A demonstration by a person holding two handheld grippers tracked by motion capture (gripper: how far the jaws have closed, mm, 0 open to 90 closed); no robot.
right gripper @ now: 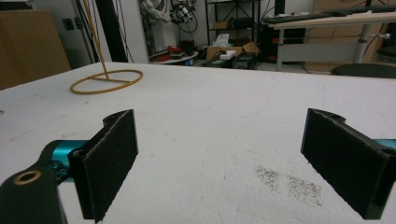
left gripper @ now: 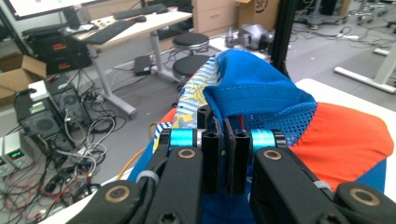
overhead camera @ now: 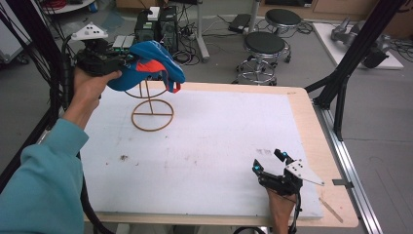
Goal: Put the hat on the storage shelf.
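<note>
Looking down from the high view, the left gripper [overhead camera: 127, 59] sits at the far left edge of the table [overhead camera: 302, 117], its jaws pinching the edge of a blue and orange cap [overhead camera: 151, 66]. That cap hangs just ahead of the jaws, draped over the top of a thin wooden stand [overhead camera: 152, 109] whose ring base rests on the white mat [overhead camera: 204, 146] below it. At the near right corner the right gripper [overhead camera: 267, 161] rests low over the mat with its jaws spread and nothing between them, well apart from the cap.

From the left gripper view, the two black jaws are pressed nearly together on a fold of the cap's [left gripper: 261, 88] fabric, held right between the pads. Blue cloth rises above the jaws, an orange mesh panel lies to their right, and a patterned yellow and blue strip runs up to their left.

From the right gripper view, the two ribbed pads [right gripper: 109, 158] stand wide apart over bare mat [right gripper: 210, 116]. The stand's ring base [right gripper: 106, 81] lies far ahead of the left jaw, and a grey smudge [right gripper: 287, 182] marks the mat just ahead, between the jaws.
</note>
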